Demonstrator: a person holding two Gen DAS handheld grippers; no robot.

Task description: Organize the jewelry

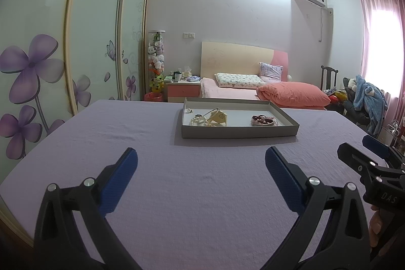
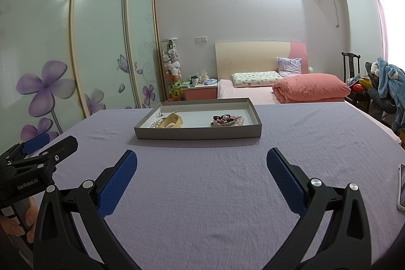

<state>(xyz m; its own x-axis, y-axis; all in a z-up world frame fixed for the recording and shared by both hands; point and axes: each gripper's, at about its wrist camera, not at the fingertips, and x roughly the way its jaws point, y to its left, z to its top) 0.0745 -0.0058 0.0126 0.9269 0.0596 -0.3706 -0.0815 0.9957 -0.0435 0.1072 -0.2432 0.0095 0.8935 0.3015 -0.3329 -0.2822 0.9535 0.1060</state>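
left hand-held gripper (image 1: 201, 161) gaping, released | right hand-held gripper (image 2: 201, 161) gaping, released | jewelry tray (image 1: 238, 132) sitting upper centre on desk (image 1: 177, 194), well apart

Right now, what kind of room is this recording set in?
A bedroom, most likely a child's: a bed with pink bedding against the far wall, a sliding wardrobe with flower decals, and a tube of plush toys.

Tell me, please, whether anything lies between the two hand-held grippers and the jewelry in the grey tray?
Nothing visible does. Only bare purple cloth lies between the left hand-held gripper, the right hand-held gripper and the grey tray. Its low front wall is the only thing to clear before reaching the jewelry. Both stand open.
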